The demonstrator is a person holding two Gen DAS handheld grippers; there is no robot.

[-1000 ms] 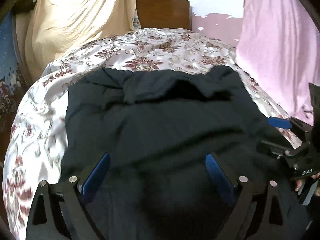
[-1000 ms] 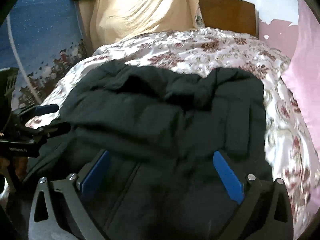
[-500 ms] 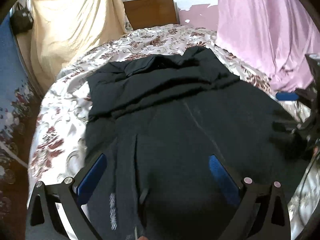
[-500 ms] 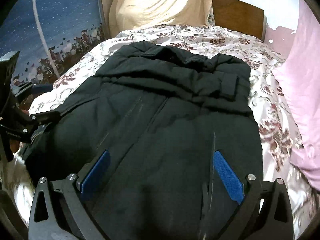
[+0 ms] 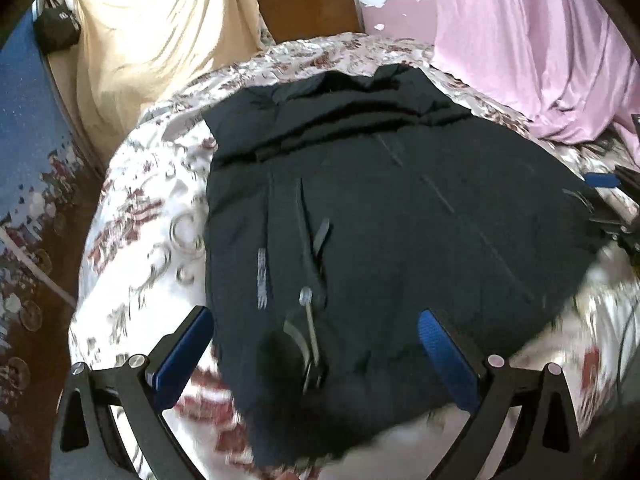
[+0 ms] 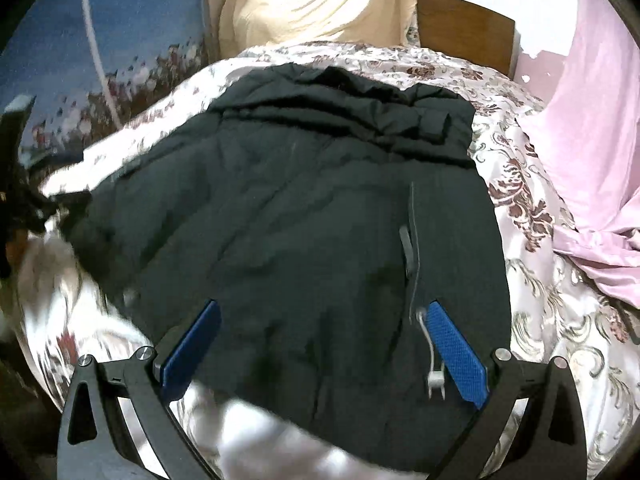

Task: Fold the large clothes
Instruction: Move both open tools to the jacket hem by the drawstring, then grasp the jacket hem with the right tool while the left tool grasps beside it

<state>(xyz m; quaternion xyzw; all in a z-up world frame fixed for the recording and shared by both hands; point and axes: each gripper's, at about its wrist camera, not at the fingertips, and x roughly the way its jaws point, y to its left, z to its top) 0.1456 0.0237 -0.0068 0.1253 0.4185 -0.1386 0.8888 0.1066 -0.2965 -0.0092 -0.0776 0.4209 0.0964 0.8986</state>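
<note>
Floral bedspread (image 5: 132, 240) under black jacket (image 5: 400, 220); grey sleeve print (image 5: 261, 278) prob. unreadable; both grippers' fingers wide, empty.

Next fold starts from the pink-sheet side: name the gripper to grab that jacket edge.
Right. The right gripper, open, sits just inside that edge of the black jacket; the left gripper, also open, hovers over the opposite side.

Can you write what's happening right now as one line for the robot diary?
stage: folding | black jacket flat on floral bedspread | left claw open | right claw open | holding: nothing
</note>
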